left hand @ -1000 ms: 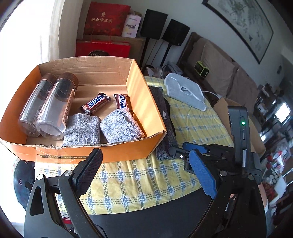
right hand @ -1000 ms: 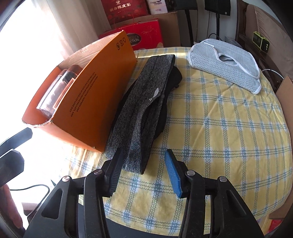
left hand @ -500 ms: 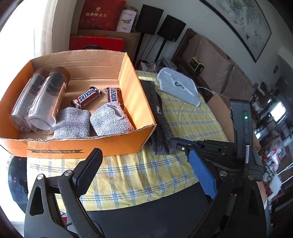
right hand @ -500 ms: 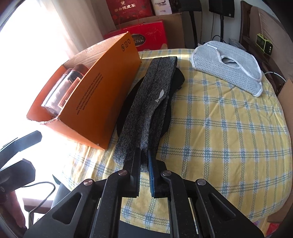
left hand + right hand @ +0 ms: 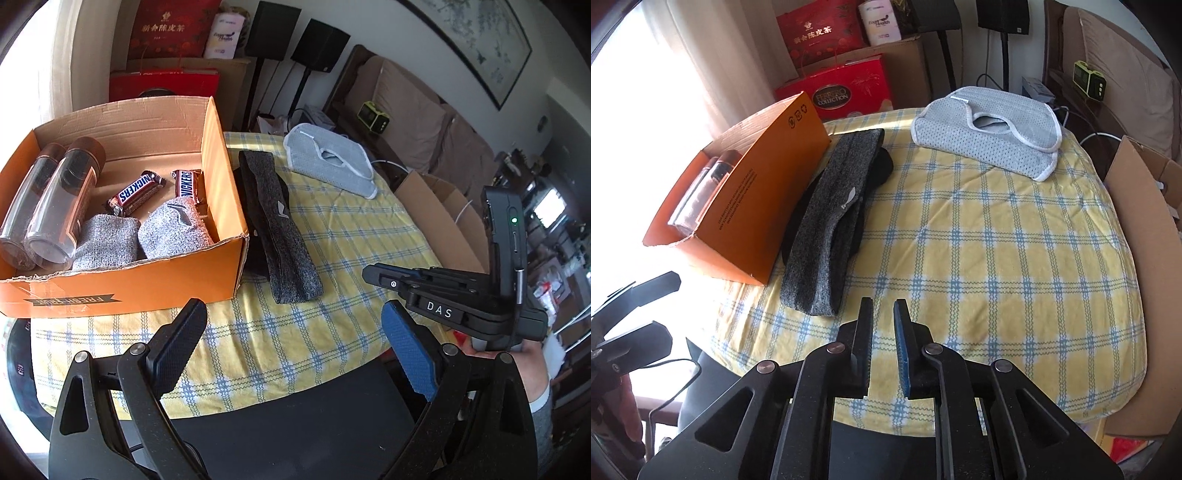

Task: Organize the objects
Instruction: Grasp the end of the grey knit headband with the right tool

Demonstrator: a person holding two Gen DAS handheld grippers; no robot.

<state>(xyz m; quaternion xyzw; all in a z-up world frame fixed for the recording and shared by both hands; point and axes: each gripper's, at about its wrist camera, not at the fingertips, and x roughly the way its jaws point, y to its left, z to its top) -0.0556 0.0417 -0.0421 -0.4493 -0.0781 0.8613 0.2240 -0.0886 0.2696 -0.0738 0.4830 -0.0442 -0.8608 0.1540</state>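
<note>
An orange cardboard box [image 5: 221, 155] [image 5: 746, 206] sits at the table's left. It holds two clear bottles [image 5: 55, 206], two Snickers bars [image 5: 136, 192] and two grey rolled cloths [image 5: 173, 232]. A dark grey headband [image 5: 280, 236] [image 5: 831, 229] lies flat beside the box on top of a black cloth [image 5: 882, 166]. A light grey mesh mask [image 5: 328, 166] [image 5: 990, 129] lies at the far side. My left gripper [image 5: 295, 332] is open and empty over the near table edge. My right gripper [image 5: 882, 314] is nearly closed with a narrow gap, empty, just right of the headband's near end; its body [image 5: 436, 295] also shows in the left wrist view.
The table has a yellow checked cloth [image 5: 997, 258]. A brown carton [image 5: 1145, 206] stands at the right edge. Red gift boxes [image 5: 842, 88] and speakers [image 5: 321, 44] stand behind the table. A sofa [image 5: 424, 122] is at the far right.
My right gripper closed near the headband's end, then pulled back and right without it, jaws reopening slightly. The left gripper drew back a little; the headband stayed put.
</note>
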